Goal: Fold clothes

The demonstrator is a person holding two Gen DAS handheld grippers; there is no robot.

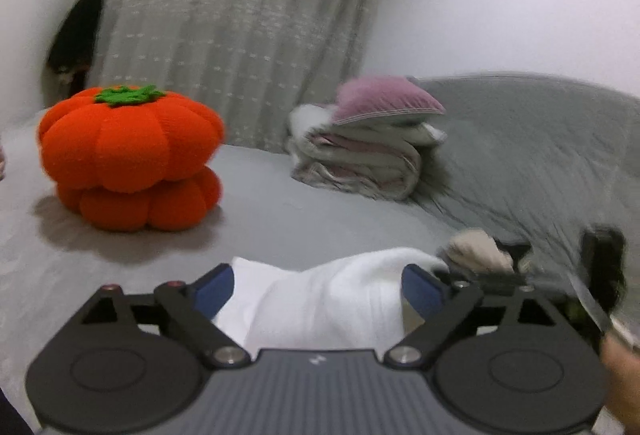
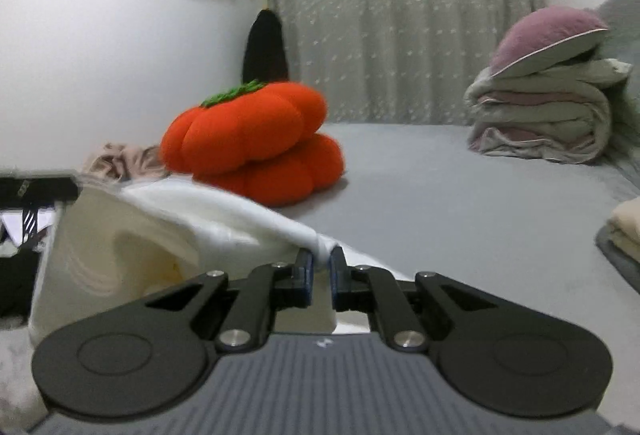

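The white garment is lying bunched on the grey bed, one edge lifted. My right hand-held gripper is pinching a fold of it, jaws nearly together. My left hand-held gripper is standing wide, cloth lying between its fingers but not clamped. I'm judging the fold as unfinished: no flat, squared shape is showing. Beyond it, an orange cushion is sitting.

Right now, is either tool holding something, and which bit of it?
The right tool pinches a bunched edge of the white cloth garment. The left tool is open around the cloth, gripping nothing.
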